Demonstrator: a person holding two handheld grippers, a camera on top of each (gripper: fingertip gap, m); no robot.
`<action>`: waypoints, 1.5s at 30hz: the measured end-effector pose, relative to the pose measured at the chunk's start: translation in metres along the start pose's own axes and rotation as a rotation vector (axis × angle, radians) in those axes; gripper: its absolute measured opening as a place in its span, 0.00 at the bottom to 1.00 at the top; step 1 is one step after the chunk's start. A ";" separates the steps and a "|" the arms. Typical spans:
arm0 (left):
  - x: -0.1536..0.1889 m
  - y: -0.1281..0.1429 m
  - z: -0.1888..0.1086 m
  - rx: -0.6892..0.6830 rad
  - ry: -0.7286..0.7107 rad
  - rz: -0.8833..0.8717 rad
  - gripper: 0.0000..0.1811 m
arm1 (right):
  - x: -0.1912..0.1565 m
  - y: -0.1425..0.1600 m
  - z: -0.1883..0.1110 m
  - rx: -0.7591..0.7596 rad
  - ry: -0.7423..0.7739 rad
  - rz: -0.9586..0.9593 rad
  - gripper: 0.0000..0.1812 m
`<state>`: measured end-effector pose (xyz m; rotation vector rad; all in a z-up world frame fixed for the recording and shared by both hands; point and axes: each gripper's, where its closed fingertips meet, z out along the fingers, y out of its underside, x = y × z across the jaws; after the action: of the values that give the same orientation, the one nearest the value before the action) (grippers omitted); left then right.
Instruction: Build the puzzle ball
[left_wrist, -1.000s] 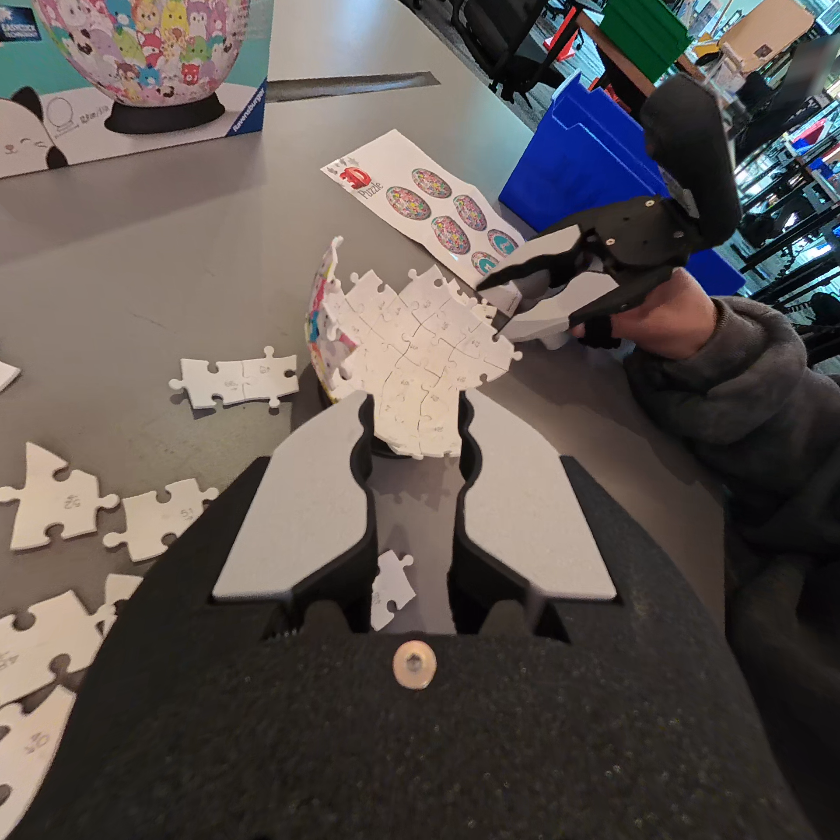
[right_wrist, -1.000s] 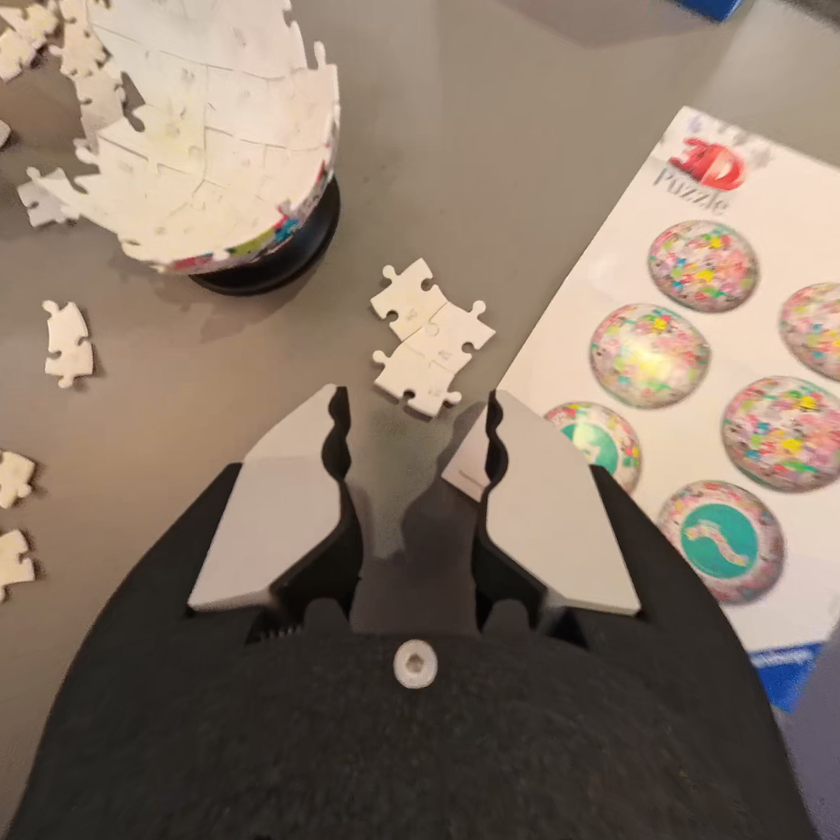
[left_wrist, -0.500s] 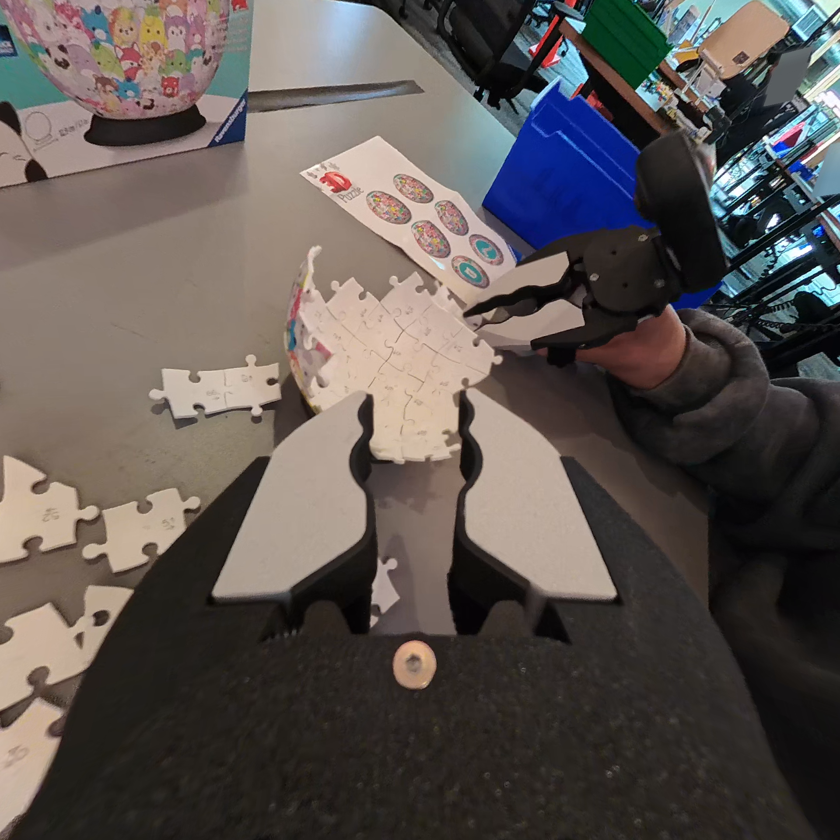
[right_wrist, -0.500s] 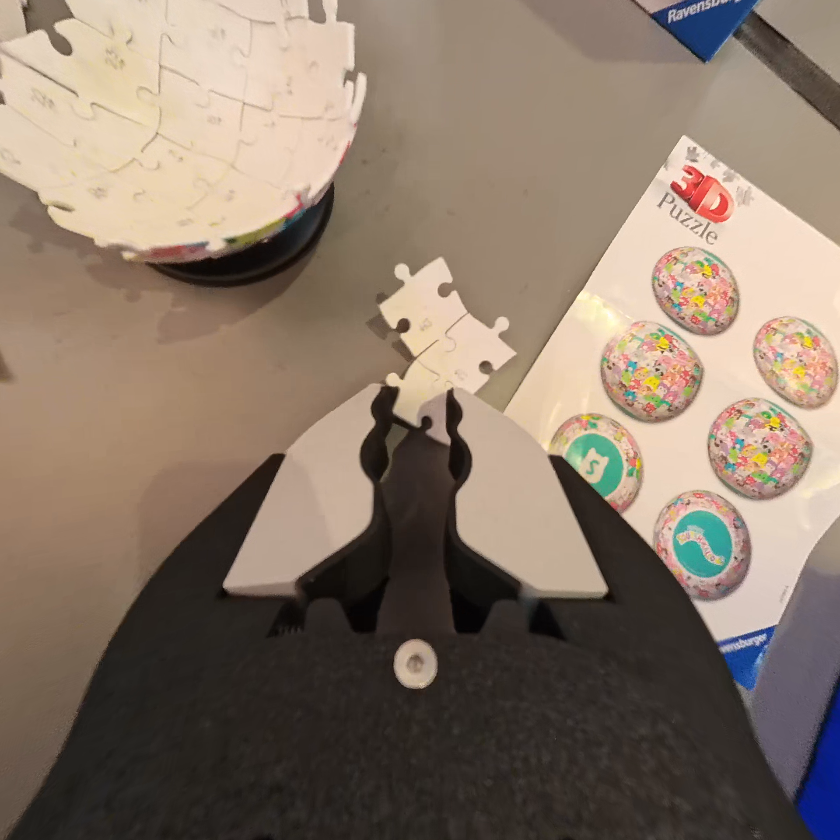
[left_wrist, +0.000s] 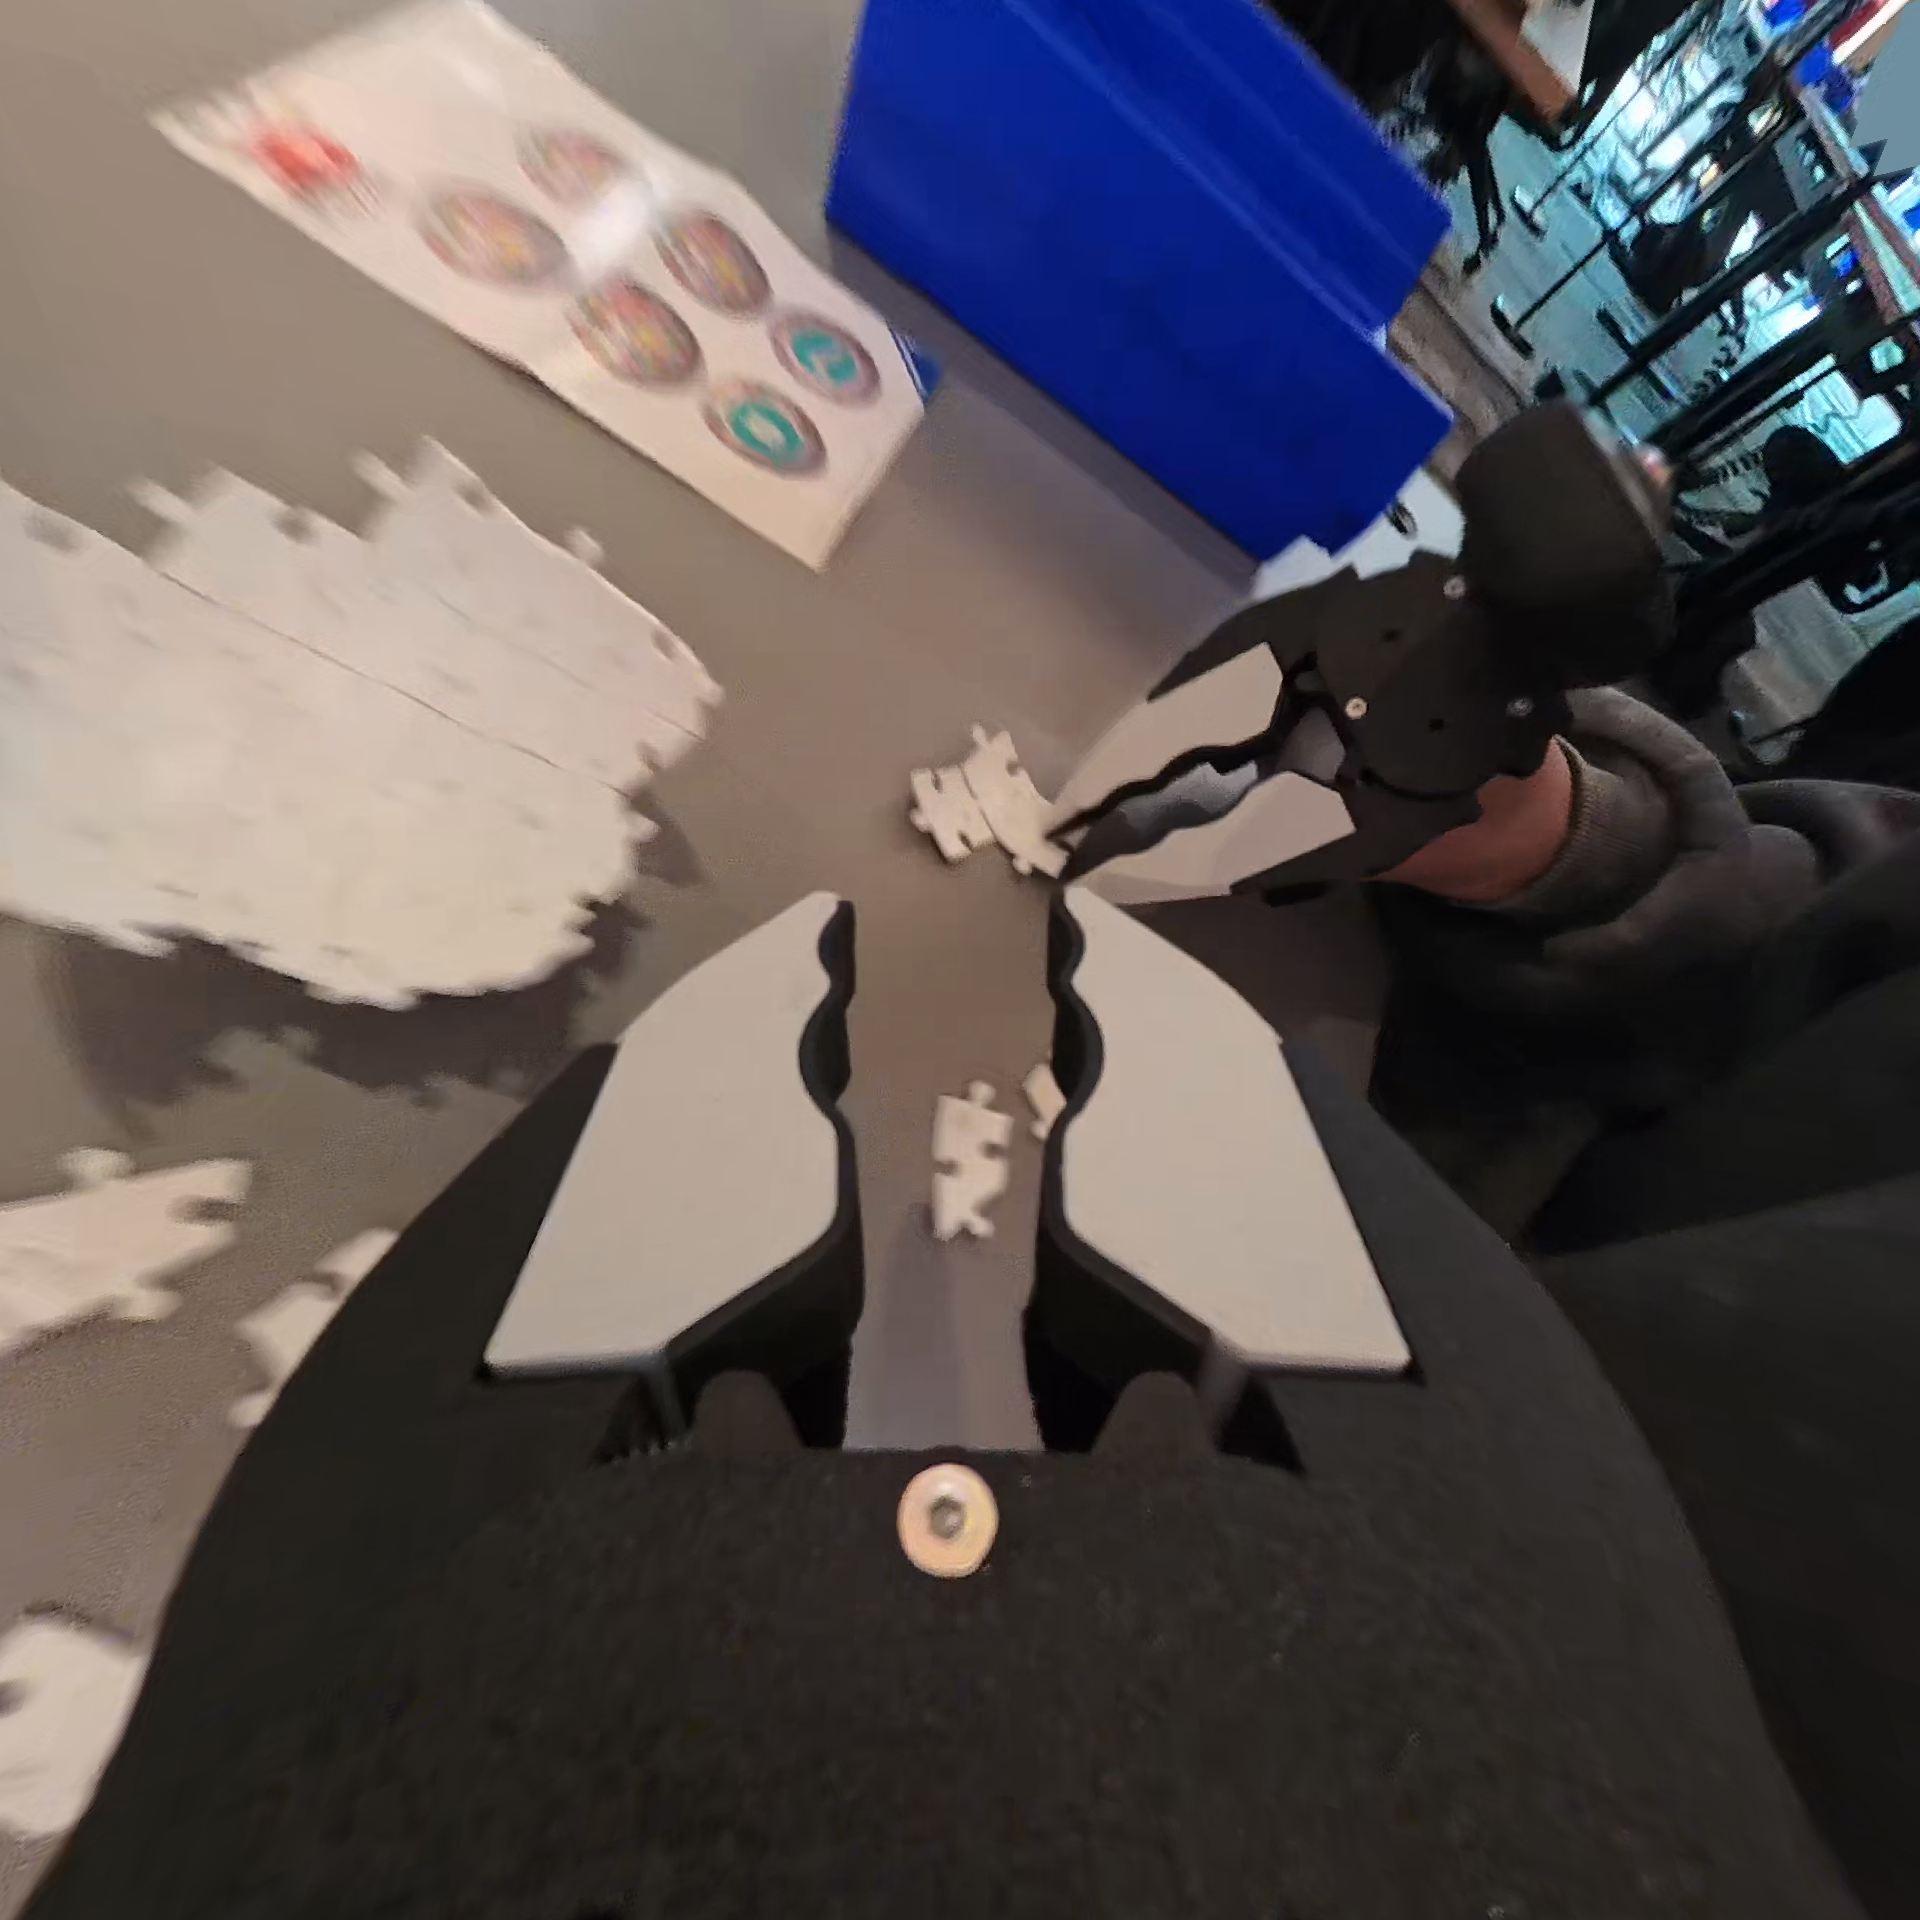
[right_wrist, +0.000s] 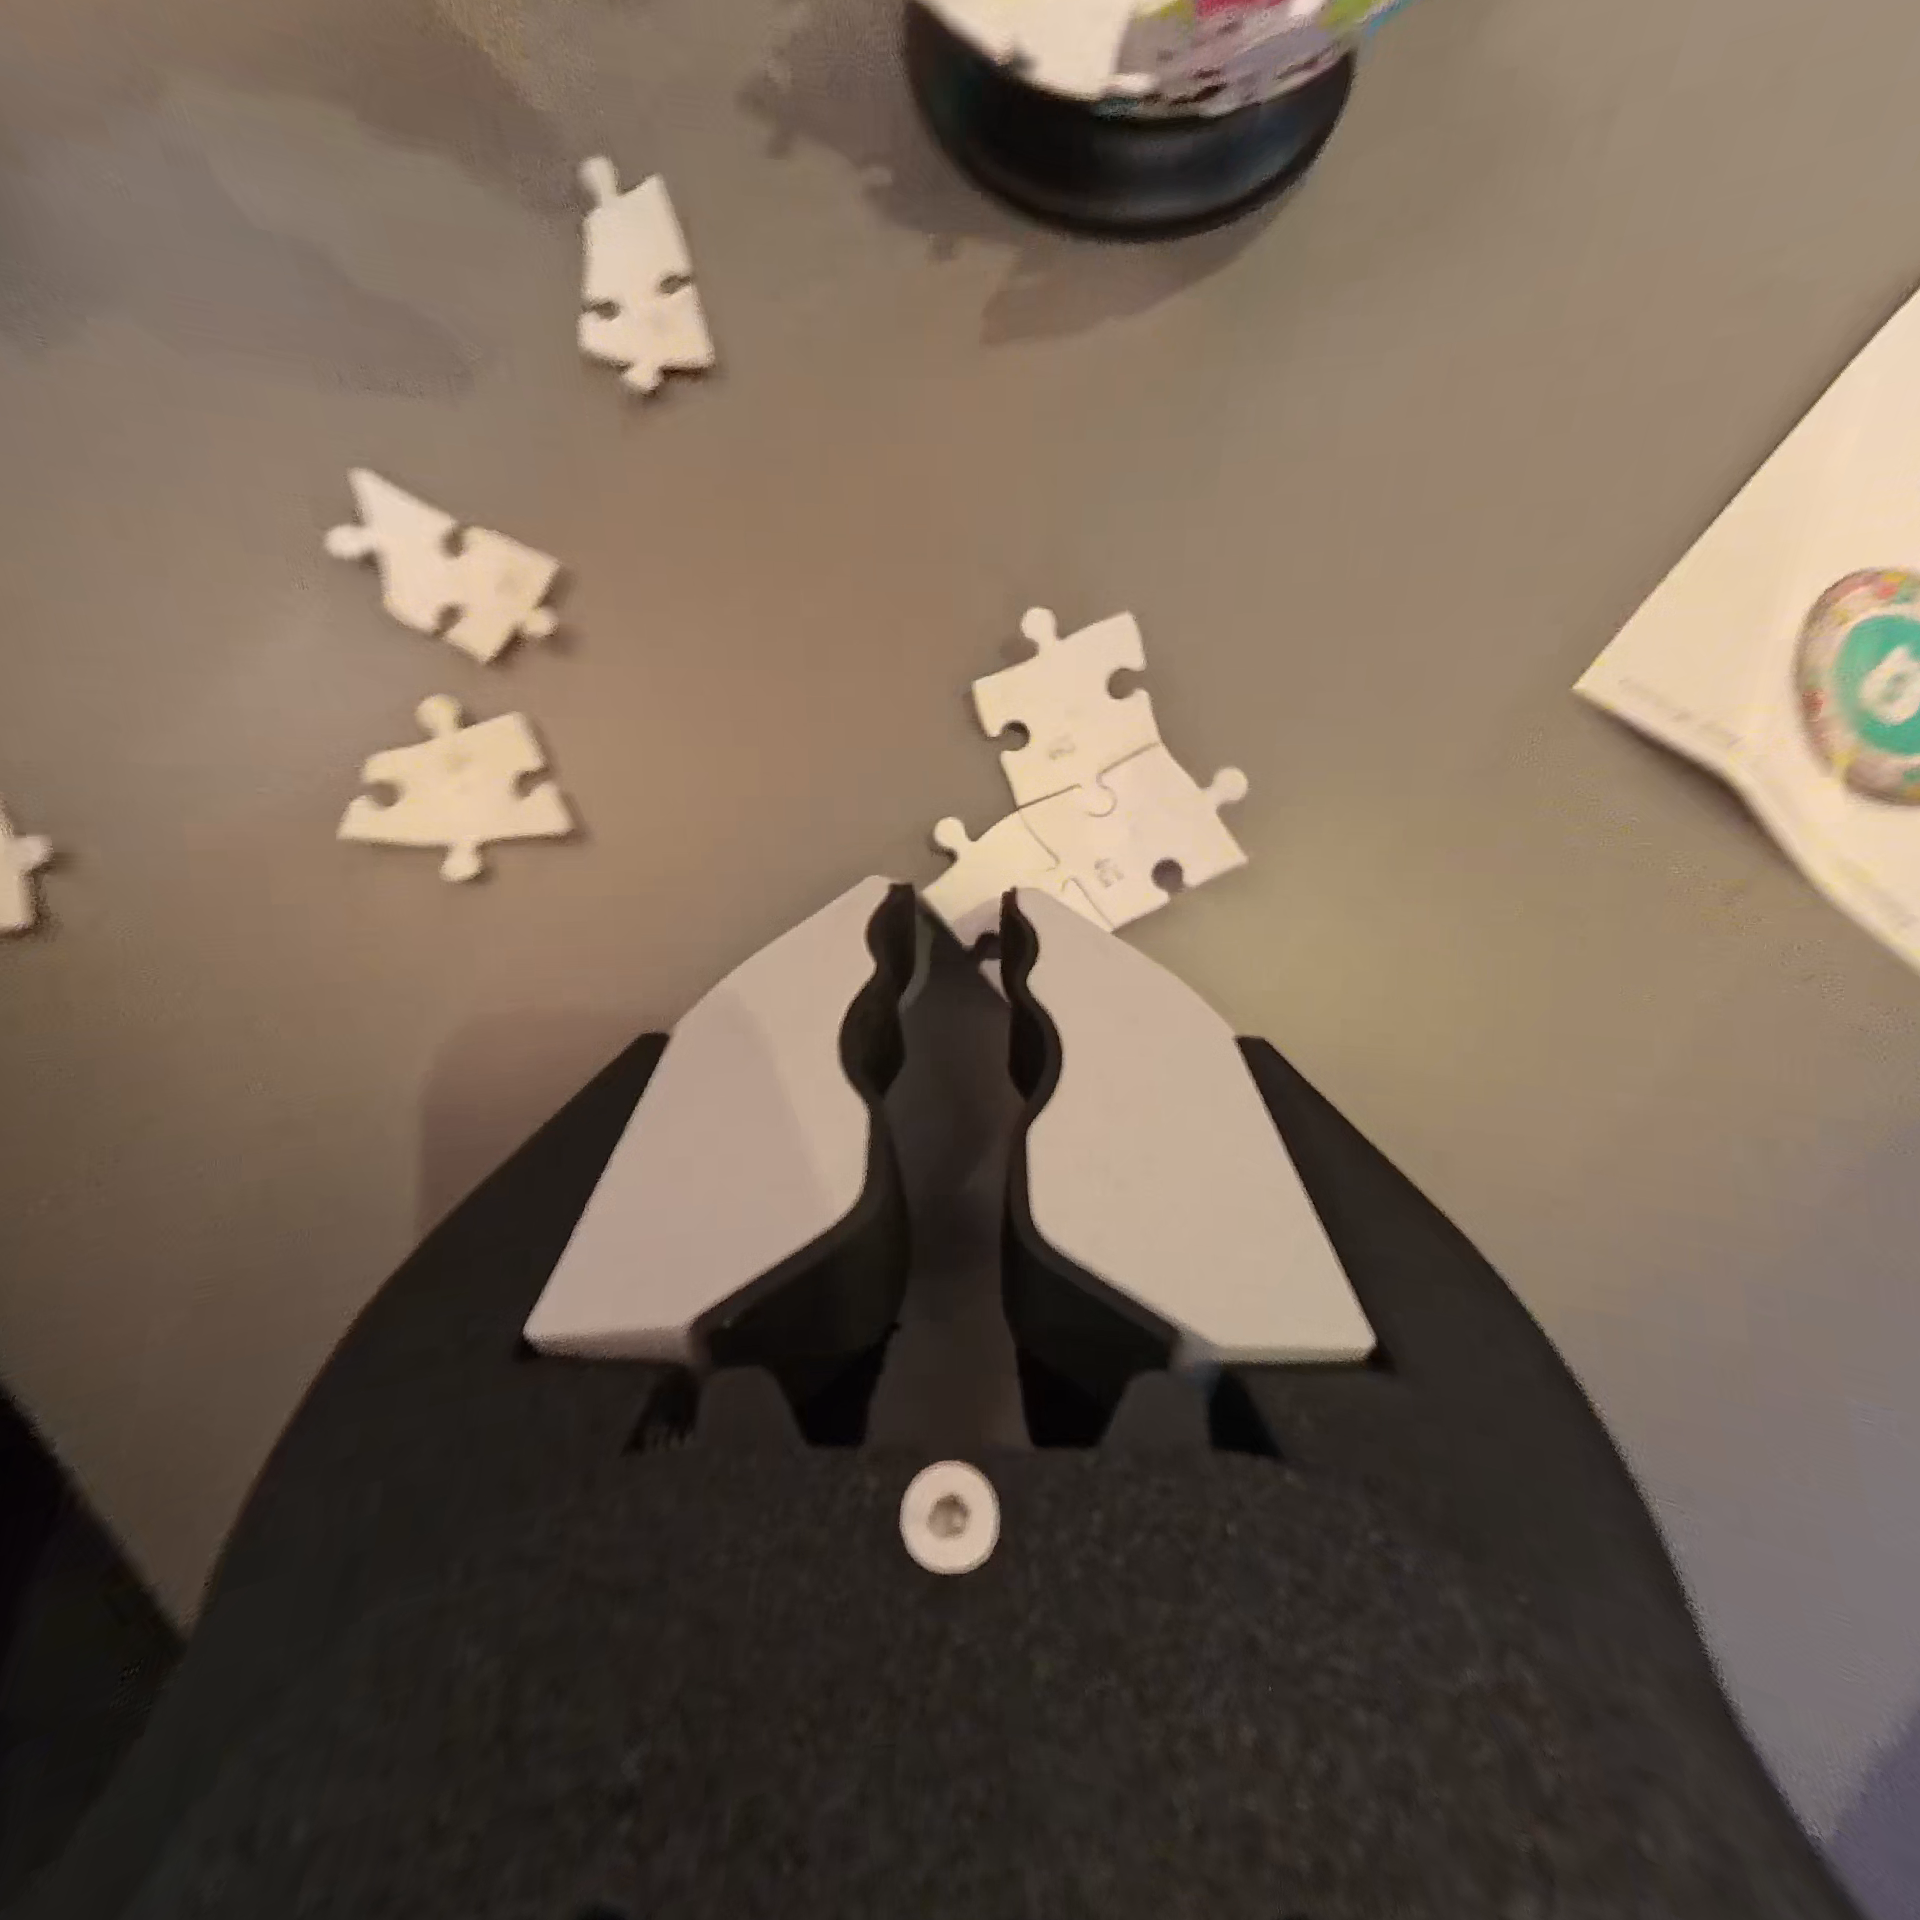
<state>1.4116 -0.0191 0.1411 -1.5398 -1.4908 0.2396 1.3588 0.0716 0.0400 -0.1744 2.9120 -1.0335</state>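
On the far left of the grey counter (left_wrist: 852, 665), blurred by motion, sits the half-built puzzle ball (left_wrist: 291, 748), a white curved shell on a dark stand (right_wrist: 1132, 177). Loose white pieces (right_wrist: 457, 795) lie scattered to its side. Nearer the middle, the left gripper (left_wrist: 948, 914) hovers above the counter with its jaws apart and nothing between them; a single small piece (left_wrist: 966, 1169) lies on the counter below the gap. Just to the right, a strip of three joined pieces (right_wrist: 1101, 790) lies flat, its long axis running away from the right gripper (right_wrist: 956, 914). That gripper, angled steeply down from the person's sleeved hand (left_wrist: 1496, 842), has its jaws nearly together around the strip's near end, apparently gripping it. The right gripper is plainly nearer; carrying the strip means travelling leftward to the ball. An instruction sheet (left_wrist: 582, 270) and a blue bin (left_wrist: 1122, 270) lie beyond.
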 end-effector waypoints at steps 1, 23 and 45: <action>0.011 0.011 0.009 -0.040 0.022 -0.029 0.19 | -0.007 0.003 -0.003 0.009 -0.011 0.004 0.09; 0.053 0.058 0.129 -0.298 -0.036 0.132 0.07 | 0.032 0.001 -0.004 0.057 -0.250 0.123 0.13; 0.024 0.023 0.105 -0.201 -0.087 0.161 0.20 | 0.013 -0.009 -0.023 0.060 -0.304 0.004 0.01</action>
<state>1.3595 0.0558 0.0792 -1.8341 -1.4954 0.2593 1.3444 0.0773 0.0640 -0.2948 2.6060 -0.9936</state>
